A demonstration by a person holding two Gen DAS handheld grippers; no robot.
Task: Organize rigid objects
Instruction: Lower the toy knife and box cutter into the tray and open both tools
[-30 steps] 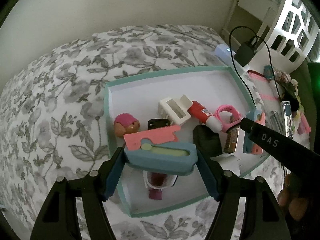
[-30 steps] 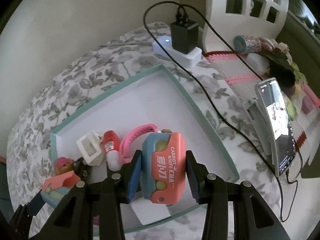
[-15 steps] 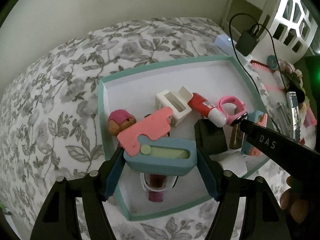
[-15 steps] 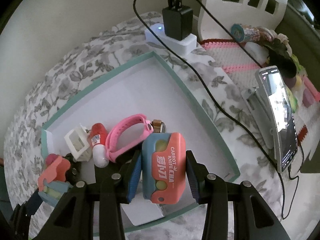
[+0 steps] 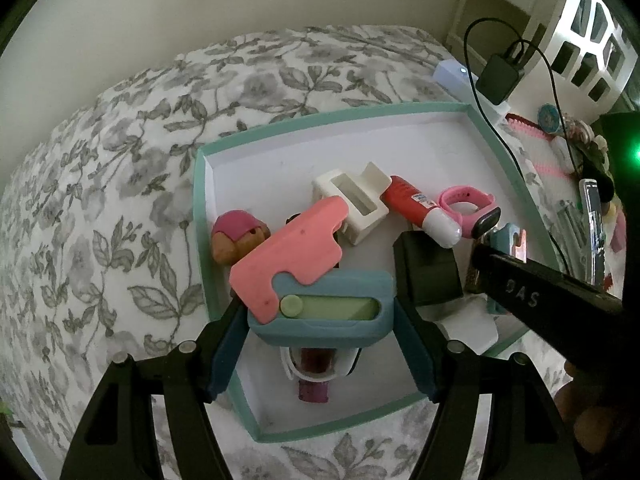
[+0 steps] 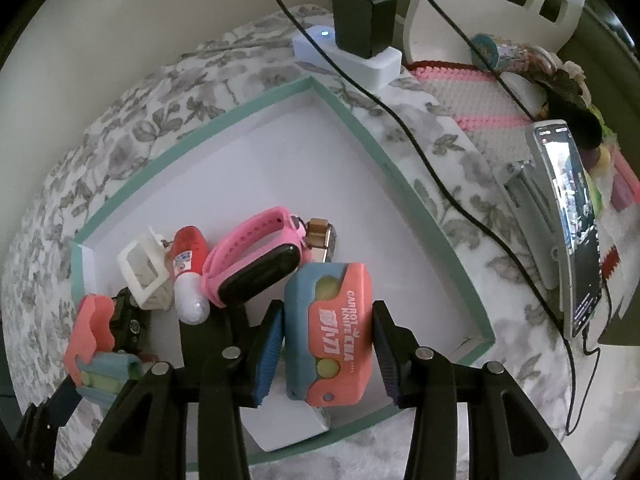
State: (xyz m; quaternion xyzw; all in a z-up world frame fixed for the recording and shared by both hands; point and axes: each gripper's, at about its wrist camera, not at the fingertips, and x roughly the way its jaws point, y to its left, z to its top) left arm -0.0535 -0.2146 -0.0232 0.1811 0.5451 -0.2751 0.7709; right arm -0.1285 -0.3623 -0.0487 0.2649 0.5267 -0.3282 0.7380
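Blue pads of the left gripper (image 5: 320, 332) press both ends of a blue toy knife (image 5: 320, 308), so its jaws are shut on it. The pink blade (image 5: 292, 256) sticks out and points up to the left. This toy hangs over the near part of the teal-rimmed tray (image 5: 200, 184).

On the other side, the right gripper (image 6: 326, 340) is letting go. Its jaws are opening around a second carrot knife toy (image 6: 332, 332), orange and blue, and small gaps show at both pads. That toy sits inside the tray (image 6: 400, 184) near its front edge, on top of a white block (image 6: 288, 428).

Farther back in the tray lie a pink watch (image 6: 248, 260), a red and white tube (image 6: 188, 272) and a white plastic frame (image 6: 144, 272). A little pink-capped figure (image 5: 236, 236) rests by the left wall. Outside the tray, a black charger (image 6: 364, 20) and a phone (image 6: 568, 232) sit on the flowery cloth (image 5: 120, 200).
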